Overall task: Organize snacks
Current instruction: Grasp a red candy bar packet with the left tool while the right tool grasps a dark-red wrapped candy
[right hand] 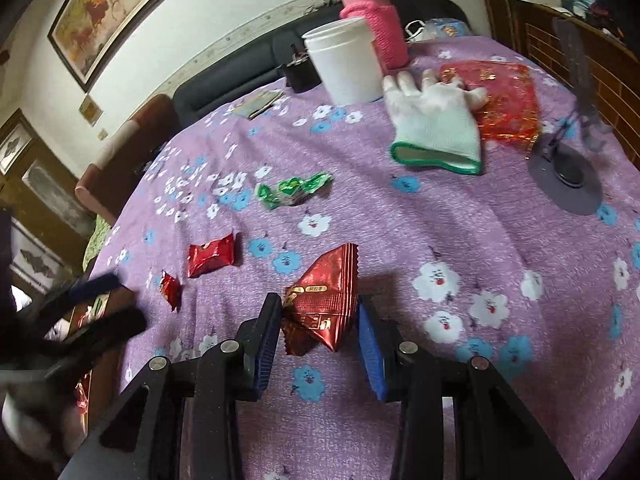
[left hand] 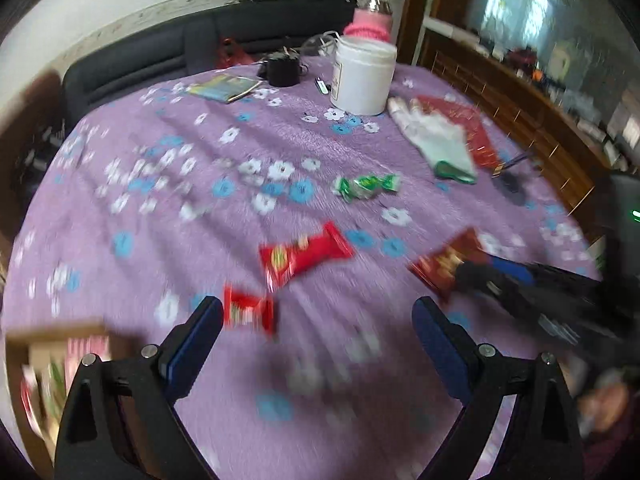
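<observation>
My right gripper (right hand: 319, 305) is shut on a dark red triangular snack packet (right hand: 324, 300), one pad on each side, just above the purple flowered tablecloth (right hand: 460, 232). The left wrist view shows the same packet (left hand: 438, 262) at the tip of that gripper (left hand: 466, 274). My left gripper (left hand: 318, 306) is open with nothing between its fingers; the view is blurred by motion. A small red packet (left hand: 249, 312) lies just past its left fingertip. Farther on lie a long red packet (left hand: 304, 258) and a green wrapped candy (left hand: 366, 186). A cardboard box (left hand: 48, 344) with snacks sits at the lower left.
At the back stand a white tub (left hand: 362, 76), a pink-sleeved bottle (left hand: 370, 20) and a black object (left hand: 282, 70). A white glove (right hand: 436, 128) lies on a red pouch (right hand: 504, 96). A grey stand base (right hand: 568, 184) sits right. A dark sofa (left hand: 160, 56) lies behind.
</observation>
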